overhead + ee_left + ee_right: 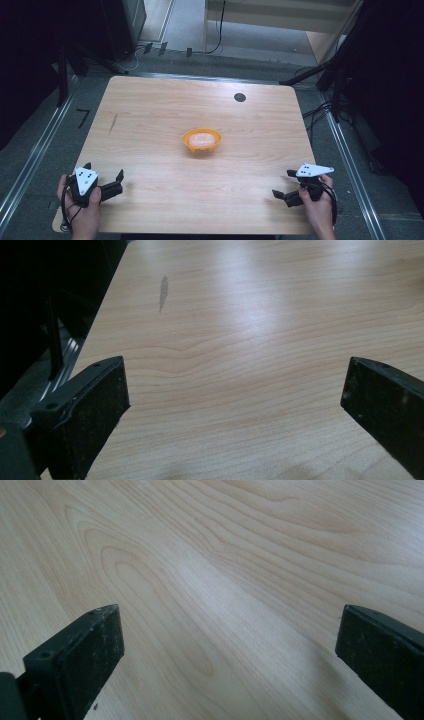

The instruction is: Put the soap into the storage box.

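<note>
An orange bowl [202, 140] with something pale pink inside sits near the middle of the wooden table [150, 110]. My left gripper [114, 181] rests at the table's near left corner, held by a hand, its jaws wide open and empty. My right gripper [284, 184] is at the near right, also open and empty, pointing left. In the left gripper view the left gripper [235, 400] frames bare wood between its spread fingers [95, 405]. In the right gripper view the right gripper [230, 645] stands over bare wood grain. Both are well short of the bowl.
A small black round spot [240, 97] lies near the table's far edge. A dark smear [163, 290] marks the wood at the left. Dark stands and cables [320, 110] flank the table on the floor; metal rails [35, 155] run along both sides.
</note>
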Motion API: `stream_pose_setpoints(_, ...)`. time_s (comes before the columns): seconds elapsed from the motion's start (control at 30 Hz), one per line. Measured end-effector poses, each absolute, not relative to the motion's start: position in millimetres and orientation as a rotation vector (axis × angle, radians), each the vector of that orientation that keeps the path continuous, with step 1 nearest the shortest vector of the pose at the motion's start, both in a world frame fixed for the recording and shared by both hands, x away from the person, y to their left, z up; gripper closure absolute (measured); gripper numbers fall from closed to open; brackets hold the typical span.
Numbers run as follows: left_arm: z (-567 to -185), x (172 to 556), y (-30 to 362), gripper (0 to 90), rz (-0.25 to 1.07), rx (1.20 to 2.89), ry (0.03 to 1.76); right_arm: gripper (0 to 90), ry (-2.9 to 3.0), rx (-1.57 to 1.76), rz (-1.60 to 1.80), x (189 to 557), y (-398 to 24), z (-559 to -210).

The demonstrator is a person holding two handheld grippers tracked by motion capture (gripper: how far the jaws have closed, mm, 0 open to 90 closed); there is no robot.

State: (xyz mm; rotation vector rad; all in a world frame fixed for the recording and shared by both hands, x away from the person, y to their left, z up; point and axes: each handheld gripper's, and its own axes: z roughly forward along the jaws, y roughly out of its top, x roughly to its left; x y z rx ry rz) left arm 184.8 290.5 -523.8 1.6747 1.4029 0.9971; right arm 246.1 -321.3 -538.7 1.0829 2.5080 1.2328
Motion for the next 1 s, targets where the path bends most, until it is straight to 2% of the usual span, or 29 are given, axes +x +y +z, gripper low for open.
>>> stream_pose_setpoints(1.0,-523.7,184.2,290.6,0.0,1.003,1.67,1.399,0.0,2.346,1.226,1.296,211.8,-370.0,-552.7)
